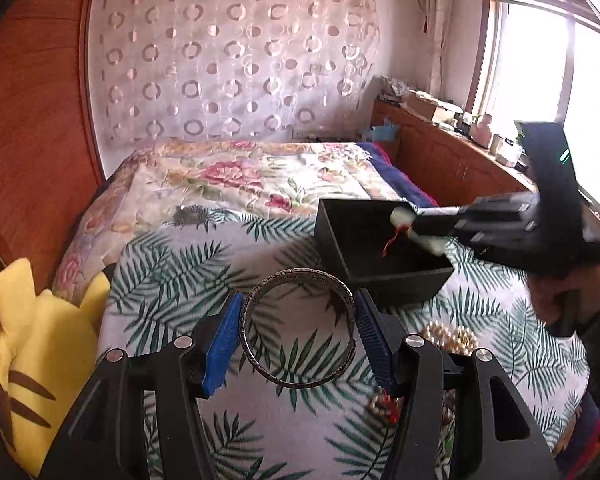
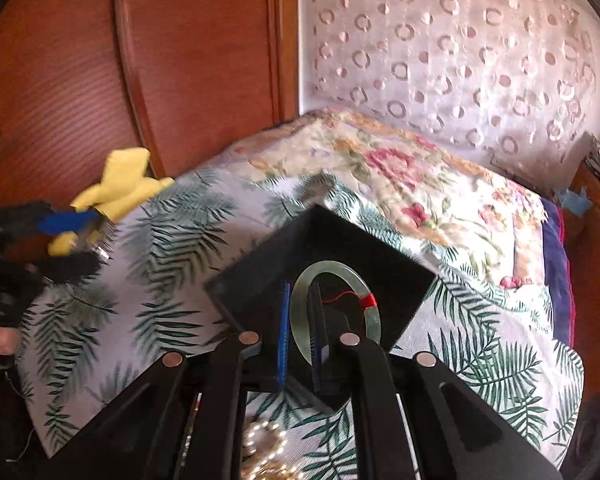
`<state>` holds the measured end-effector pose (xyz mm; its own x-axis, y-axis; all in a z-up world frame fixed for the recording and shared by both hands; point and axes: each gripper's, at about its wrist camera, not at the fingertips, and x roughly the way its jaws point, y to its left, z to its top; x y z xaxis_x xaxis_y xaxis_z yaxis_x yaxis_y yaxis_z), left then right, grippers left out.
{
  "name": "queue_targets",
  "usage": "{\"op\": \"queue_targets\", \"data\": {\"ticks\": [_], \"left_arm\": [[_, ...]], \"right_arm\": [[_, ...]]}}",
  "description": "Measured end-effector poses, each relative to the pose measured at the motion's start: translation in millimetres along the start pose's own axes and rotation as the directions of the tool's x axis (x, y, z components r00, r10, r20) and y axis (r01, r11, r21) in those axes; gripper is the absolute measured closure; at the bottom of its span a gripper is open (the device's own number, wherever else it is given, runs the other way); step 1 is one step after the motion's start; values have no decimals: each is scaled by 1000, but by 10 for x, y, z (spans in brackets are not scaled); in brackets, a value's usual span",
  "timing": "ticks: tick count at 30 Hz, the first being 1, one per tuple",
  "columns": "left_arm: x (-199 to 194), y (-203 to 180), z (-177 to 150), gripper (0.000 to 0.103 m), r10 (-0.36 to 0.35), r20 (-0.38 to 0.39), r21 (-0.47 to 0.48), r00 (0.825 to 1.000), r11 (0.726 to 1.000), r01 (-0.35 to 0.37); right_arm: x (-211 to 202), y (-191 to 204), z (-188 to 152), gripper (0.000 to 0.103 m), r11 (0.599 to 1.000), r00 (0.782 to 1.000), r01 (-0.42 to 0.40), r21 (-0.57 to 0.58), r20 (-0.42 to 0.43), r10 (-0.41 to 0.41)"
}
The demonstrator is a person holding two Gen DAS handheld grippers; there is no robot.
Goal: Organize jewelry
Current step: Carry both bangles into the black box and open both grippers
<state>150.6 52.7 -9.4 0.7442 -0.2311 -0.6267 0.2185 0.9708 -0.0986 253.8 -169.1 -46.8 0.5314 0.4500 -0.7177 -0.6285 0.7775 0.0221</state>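
Observation:
My left gripper [image 1: 298, 308] is shut on a silver engraved bangle [image 1: 300, 328], held above the leaf-print cloth [image 1: 172, 280]. My right gripper [image 2: 300, 292] is shut on a pale green jade bangle [image 2: 332, 272] with a red thread [image 2: 366, 300] and holds it over the open black box [image 2: 260, 276]. In the left wrist view the right gripper [image 1: 412, 228] reaches over the same black box [image 1: 396, 284] from the right, with the jade bangle [image 1: 400, 216] in it. A pearl bracelet [image 2: 264, 440] lies on the cloth in front of the box; it also shows in the left wrist view [image 1: 448, 338].
A small red and gold trinket [image 1: 384, 406] lies on the cloth under my left gripper. A yellow plush toy [image 1: 40, 340] sits at the left by the wooden wardrobe [image 1: 32, 120]. A floral quilt [image 1: 252, 176] covers the bed behind. A cluttered wooden cabinet [image 1: 452, 152] runs under the window.

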Motion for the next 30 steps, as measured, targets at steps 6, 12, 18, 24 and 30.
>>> {"op": "queue_targets", "data": {"ticks": [6,12,18,24,30], "left_arm": [[104,-57,164,49,-4,6,4,1000,1000,4],[253,-174,332,49,-13,-2,20,1000,1000,13],[473,-289,475,49,-26,-25,33,999,999,27],[798,-465,585,49,-43,-66,42,997,998,46],[1139,-704,670,49,-39,-104,74,994,996,47]], "right_arm": [[303,-22,-61,92,999,998,18,36,-61,-16],[287,11,-122,80,997,999,-24,77,-36,27],[-20,-90,-239,71,994,999,-40,102,23,38],[-379,-295,-484,65,990,998,-3,143,62,-6],[-670,-489,-719,65,982,996,13,186,87,-30]]}}
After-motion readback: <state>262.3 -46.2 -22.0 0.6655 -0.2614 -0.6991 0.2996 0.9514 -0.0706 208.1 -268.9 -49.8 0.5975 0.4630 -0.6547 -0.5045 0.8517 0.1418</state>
